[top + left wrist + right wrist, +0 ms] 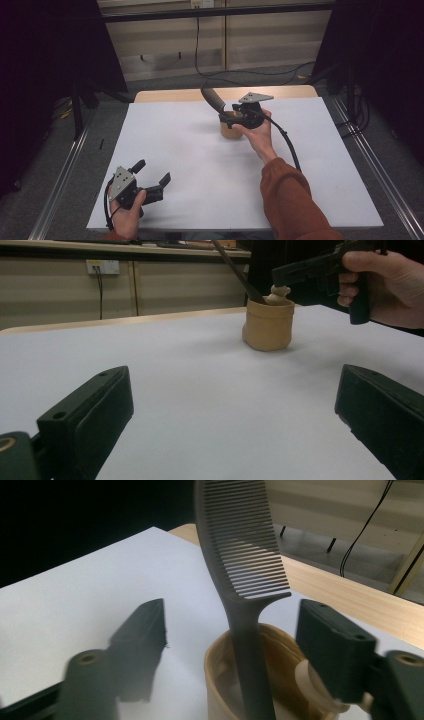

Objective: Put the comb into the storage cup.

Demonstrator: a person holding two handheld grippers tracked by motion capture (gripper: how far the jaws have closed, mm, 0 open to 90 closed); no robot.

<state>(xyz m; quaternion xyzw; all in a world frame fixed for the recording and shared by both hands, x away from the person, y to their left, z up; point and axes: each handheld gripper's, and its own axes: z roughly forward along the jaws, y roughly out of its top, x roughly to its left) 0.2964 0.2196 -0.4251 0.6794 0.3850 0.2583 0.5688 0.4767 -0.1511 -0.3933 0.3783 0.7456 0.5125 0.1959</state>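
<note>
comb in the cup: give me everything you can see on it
The comb is dark grey, plastic by the look, with one row of fine teeth along one edge and a narrower plain handle. It stands handle-down in the tan cup, leaning, teeth end up and well above the rim. A pale rounded item sits in the cup beside it. The right gripper is open, jaws either side of the handle, not touching it.
</note>
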